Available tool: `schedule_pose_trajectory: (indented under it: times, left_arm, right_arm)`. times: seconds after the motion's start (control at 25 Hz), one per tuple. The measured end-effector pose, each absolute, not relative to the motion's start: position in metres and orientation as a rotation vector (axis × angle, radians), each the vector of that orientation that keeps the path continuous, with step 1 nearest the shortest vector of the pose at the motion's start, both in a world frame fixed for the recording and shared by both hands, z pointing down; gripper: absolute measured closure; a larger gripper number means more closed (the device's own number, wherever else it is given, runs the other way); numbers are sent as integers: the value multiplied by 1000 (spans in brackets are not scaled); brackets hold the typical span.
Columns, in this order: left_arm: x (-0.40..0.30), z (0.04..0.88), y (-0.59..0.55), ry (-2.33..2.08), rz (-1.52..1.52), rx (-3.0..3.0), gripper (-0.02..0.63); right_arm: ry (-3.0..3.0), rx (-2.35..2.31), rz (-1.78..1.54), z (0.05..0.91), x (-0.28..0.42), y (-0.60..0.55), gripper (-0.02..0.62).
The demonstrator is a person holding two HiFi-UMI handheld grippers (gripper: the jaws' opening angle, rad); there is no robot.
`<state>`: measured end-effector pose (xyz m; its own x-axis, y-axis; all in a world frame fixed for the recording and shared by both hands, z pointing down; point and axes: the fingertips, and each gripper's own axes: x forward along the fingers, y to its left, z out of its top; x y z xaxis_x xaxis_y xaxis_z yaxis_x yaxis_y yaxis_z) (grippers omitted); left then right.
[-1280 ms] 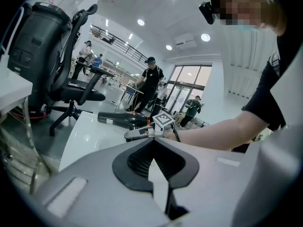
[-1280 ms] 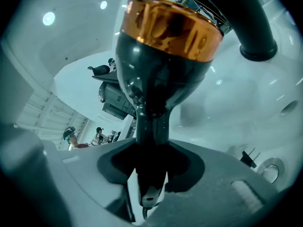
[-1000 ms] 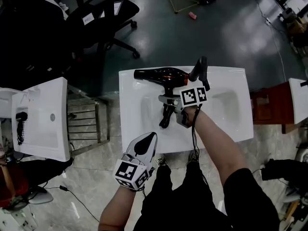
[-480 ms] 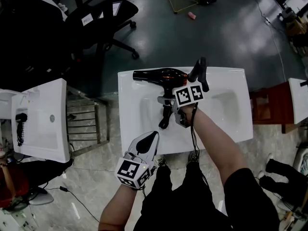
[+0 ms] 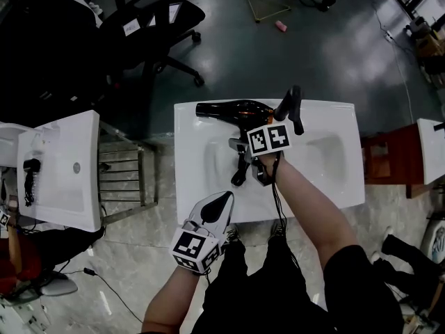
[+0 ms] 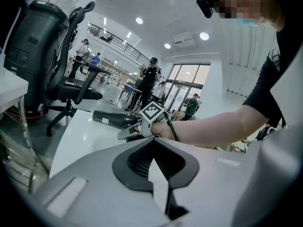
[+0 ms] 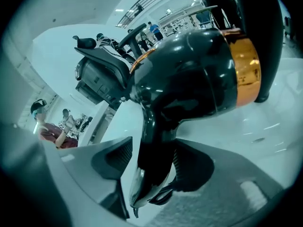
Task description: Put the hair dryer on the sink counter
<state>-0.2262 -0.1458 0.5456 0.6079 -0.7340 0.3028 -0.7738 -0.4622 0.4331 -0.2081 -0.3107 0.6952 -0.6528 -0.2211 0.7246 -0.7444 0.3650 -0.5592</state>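
The head view looks steeply down from high above the sink counter (image 5: 344,186), taking in its whole top. The left gripper view sits low beyond the counter's near edge and faces across it. The right gripper view hangs close over the counter. All three share the hair dryer (image 6: 111,119).

No legible text, brand or number; white labels (image 5: 129,26) on office chair (image 5: 156,37) too small to read.
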Motion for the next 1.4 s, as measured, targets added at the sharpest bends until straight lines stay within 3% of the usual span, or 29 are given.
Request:
schedule_pose_trajectory:
  times: [0.84, 0.88, 0.96, 1.0, 1.4]
  left_arm:
    - [-215, 532, -128, -1194, 103, 2321, 603]
    - [-213, 531, -127, -1193, 103, 2324, 603]
    - [-208, 526, -124, -1189, 106, 2329, 603]
    - [-206, 524, -122, -1188, 109, 2332, 603]
    - [-191, 472, -107, -1190, 91, 2421, 603]
  right_arm:
    - [-2310, 906, 1253, 618, -162, -254, 336]
    - [-2337, 914, 1226, 610, -158, -249, 371]
    - [-2389, 953, 1149, 590, -149, -241, 547]
    - [-2413, 972, 1106, 580, -145, -236, 594]
    - [-2652, 1068, 882, 473, -113, -178, 594]
